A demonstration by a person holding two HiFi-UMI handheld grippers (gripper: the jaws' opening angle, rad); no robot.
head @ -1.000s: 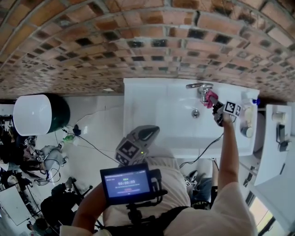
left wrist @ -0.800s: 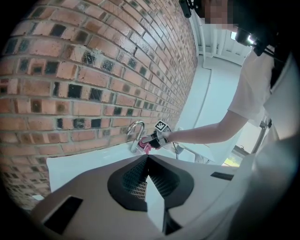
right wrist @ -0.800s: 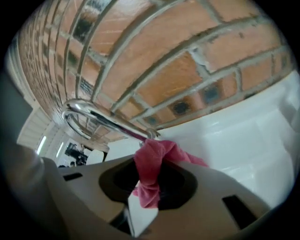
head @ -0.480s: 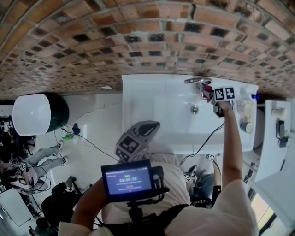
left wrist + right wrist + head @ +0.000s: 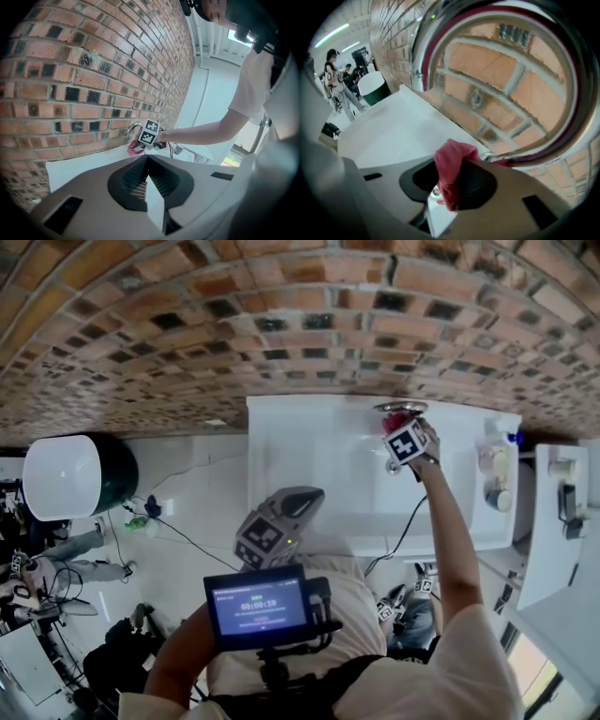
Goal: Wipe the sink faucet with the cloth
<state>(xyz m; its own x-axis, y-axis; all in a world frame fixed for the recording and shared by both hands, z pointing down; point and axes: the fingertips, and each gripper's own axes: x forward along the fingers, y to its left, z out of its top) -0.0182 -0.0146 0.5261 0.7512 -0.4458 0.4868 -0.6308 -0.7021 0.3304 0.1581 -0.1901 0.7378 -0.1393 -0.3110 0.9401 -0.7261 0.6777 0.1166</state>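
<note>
A chrome faucet (image 5: 400,408) stands at the back rim of the white sink (image 5: 300,442), against the brick wall. My right gripper (image 5: 403,432) is raised to the faucet's spout, shut on a pink cloth (image 5: 402,419) that is pressed against the metal. In the right gripper view the cloth (image 5: 452,164) is bunched between the jaws of my right gripper (image 5: 449,185), right under the curved chrome spout (image 5: 440,33). My left gripper (image 5: 305,501) hangs shut and empty by my body, short of the sink's front edge. From the left gripper view the faucet (image 5: 132,127) and cloth (image 5: 135,149) are far ahead.
Bottles and a small cup (image 5: 495,479) stand on the sink's right end, with a white shelf (image 5: 561,512) beyond. A white round bin (image 5: 70,474) sits on the floor at left, and cables trail across the floor. A screen (image 5: 258,607) is mounted at my chest.
My right gripper has carried the cloth leftward, from the right side of the faucet to its spout. The left gripper has stayed put.
</note>
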